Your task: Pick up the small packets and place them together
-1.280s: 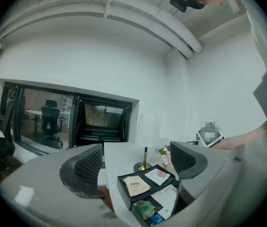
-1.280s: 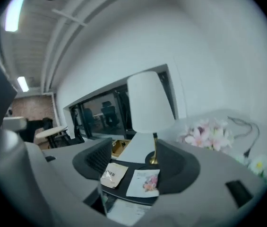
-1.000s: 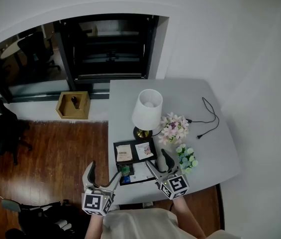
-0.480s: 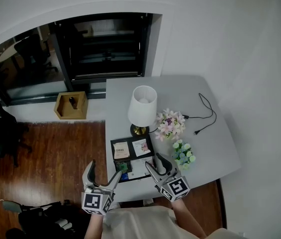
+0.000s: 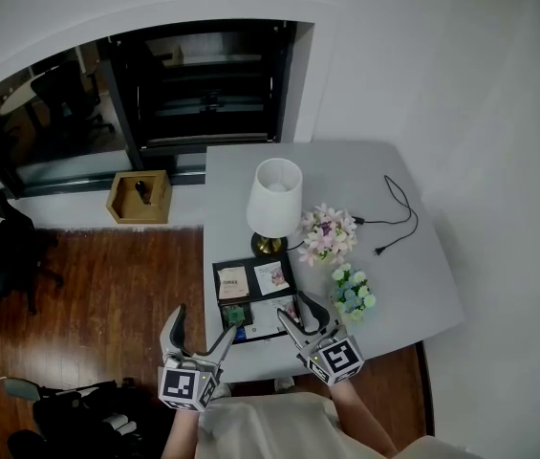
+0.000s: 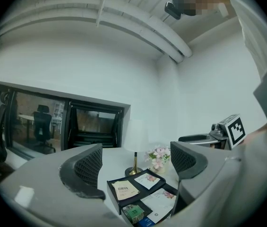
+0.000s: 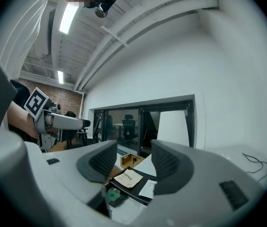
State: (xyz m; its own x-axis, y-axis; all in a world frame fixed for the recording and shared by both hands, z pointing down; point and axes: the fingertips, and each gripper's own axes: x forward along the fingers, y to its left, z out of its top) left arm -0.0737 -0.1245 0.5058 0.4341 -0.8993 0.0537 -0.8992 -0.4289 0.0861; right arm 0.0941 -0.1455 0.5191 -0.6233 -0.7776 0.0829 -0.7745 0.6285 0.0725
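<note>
**Head view.** Grey table (image 5: 413, 285) carrying a black tray (image 5: 217, 277) of small packets – tan packet (image 5: 234, 283), white floral packet (image 5: 271, 278), green packet (image 5: 234, 315). A white-shaded lamp (image 5: 274, 199) and pink flowers (image 5: 327, 233) stand behind the tray; blue-green flowers (image 5: 351, 291) flank its right side. Left hand-held gripper (image 5: 203, 331) – jaws spread wide, empty, at the table's near edge. Right hand-held gripper (image 5: 300, 312) – jaws partly spread, empty, over the tray's right corner.

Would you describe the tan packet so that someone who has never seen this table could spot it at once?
On the grey table, find the lamp with the white shade; a black tray lies in front of its base, toward the person. The tan packet lies in that tray's left half, beside a white packet with a pink picture, and it alone is brownish with dark print.
</note>
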